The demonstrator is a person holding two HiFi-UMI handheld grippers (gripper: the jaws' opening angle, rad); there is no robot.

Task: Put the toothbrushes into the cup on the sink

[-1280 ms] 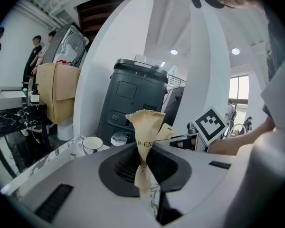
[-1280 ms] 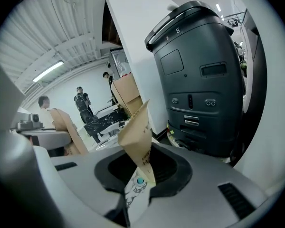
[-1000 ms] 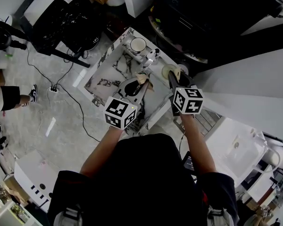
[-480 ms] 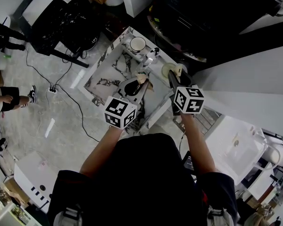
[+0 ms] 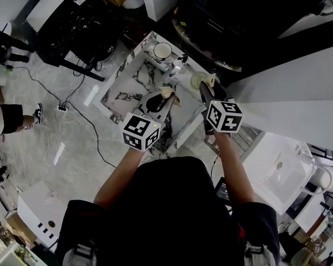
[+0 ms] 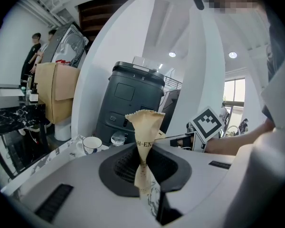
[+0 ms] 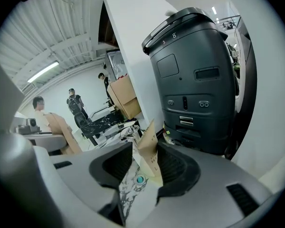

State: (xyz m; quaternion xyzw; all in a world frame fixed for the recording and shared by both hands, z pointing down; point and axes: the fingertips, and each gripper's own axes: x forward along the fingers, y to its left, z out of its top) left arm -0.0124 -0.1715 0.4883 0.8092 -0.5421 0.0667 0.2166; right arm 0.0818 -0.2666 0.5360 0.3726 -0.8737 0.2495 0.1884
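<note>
Head view. The person stands over a marble sink [image 5: 134, 76] at frame centre, a gripper in each hand.
- Left gripper [image 5: 162, 100]: over the basin, a tan paper toothbrush packet [image 5: 168, 92] at its tip.
- Right gripper [image 5: 204, 88]: right of the basin. Its tip is just beside a cream round cup [image 5: 197, 81] on the sink's right edge, and a second tan packet [image 5: 210, 80] shows at that cup. I cannot tell whether it sits inside.
- White cup [image 5: 162, 51]: on the sink's upper rim, well apart from both grippers, with a chrome faucet [image 5: 177, 65] between the two cups.

Left gripper view. The jaws are narrow and clamped on the tan paper toothbrush packet [image 6: 143, 127], which stands upright with its crimped end on top. The white cup [image 6: 91, 144] is at lower left. A dark grey machine [image 6: 133, 96] stands behind it, and the right gripper's marker cube [image 6: 207, 122] is at right.

Right gripper view. The jaws are wide and have just been opening. The second tan packet [image 7: 149, 148] stands loose between them, nearer the right-hand jaw, and the pads do not press on it. Marble pattern shows below it. People and a cardboard box [image 7: 126, 96] are at left.
</note>
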